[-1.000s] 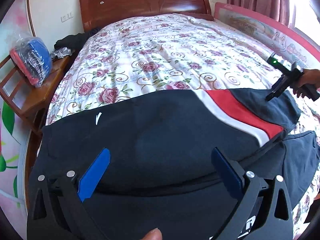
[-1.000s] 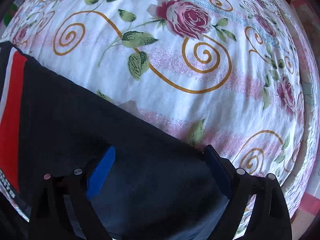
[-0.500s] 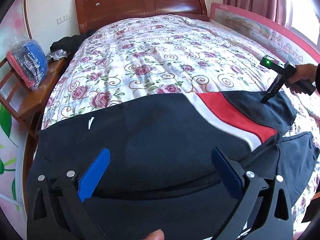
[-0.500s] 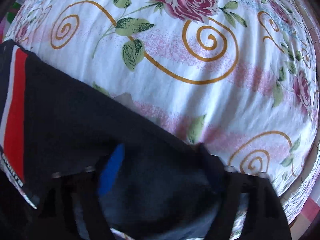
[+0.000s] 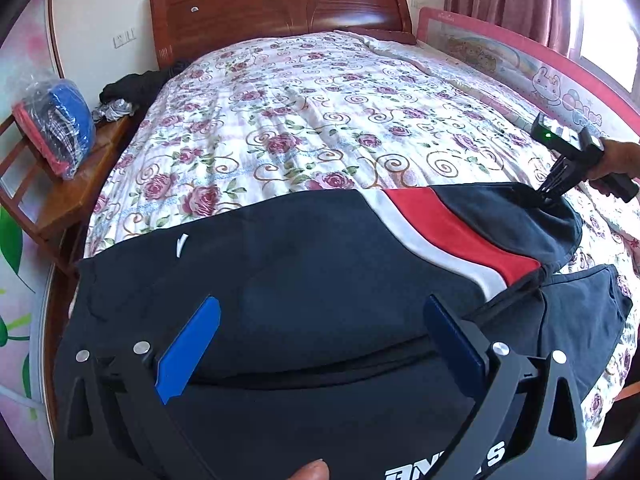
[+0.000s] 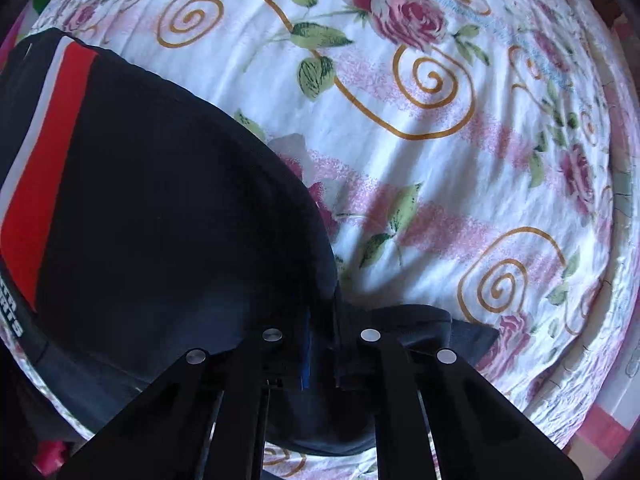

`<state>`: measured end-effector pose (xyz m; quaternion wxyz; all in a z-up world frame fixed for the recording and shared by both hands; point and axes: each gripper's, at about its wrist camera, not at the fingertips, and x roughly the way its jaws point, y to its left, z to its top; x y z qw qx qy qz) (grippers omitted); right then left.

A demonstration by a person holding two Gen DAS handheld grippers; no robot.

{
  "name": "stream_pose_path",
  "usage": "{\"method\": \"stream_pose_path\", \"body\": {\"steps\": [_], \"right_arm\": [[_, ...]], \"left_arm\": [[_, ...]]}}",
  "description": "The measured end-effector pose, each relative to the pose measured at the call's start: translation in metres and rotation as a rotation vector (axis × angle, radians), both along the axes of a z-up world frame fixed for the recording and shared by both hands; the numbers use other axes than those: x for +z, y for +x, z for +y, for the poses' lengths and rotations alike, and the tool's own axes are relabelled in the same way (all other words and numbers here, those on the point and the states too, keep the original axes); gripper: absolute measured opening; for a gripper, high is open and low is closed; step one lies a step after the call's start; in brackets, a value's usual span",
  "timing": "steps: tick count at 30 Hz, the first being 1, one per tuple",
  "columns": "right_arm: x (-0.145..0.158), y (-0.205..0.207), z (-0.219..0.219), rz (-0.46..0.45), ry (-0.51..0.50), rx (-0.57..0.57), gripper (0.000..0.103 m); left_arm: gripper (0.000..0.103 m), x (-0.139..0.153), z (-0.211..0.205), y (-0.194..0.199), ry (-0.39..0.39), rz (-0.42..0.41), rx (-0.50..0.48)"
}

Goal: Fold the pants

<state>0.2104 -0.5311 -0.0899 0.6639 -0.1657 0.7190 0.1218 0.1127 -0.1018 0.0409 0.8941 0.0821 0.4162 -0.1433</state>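
Spread tongs (image 5: 320, 344) above dark pants (image 5: 304, 280)

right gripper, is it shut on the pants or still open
Shut on the pants. In its own view the right gripper has its fingers drawn together with dark fabric pinched between them; the left gripper is wide open above the cloth.

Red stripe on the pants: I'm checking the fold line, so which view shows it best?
The left wrist view: the red stripe runs whole across the pants. The right wrist view catches only part at its left edge.
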Motion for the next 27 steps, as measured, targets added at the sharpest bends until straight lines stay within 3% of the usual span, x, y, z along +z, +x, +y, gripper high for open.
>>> {"method": "stream_pose_path", "body": {"steps": [7, 15, 18, 22, 27], "right_arm": [[0.056, -0.045, 0.035, -0.110, -0.106, 0.078, 0.006], [0.116, -0.087, 0.074, -0.207, -0.292, 0.230, 0.006], [0.136, -0.116, 0.090, -0.247, -0.357, 0.264, 0.006], [0.148, -0.155, 0.103, -0.312, -0.467, 0.303, 0.006], [0.152, -0.222, 0.120, -0.445, -0.667, 0.345, 0.006]], "left_arm": [[0.101, 0.010, 0.025, -0.003, 0.021, -0.026, 0.043], [0.101, 0.035, 0.096, 0.000, -0.003, -0.074, 0.154], [0.101, 0.042, 0.124, 0.000, -0.031, -0.052, 0.197], [0.101, 0.049, 0.143, -0.012, -0.032, -0.055, 0.238], [0.101, 0.056, 0.142, -0.039, -0.073, -0.034, 0.216]]}}
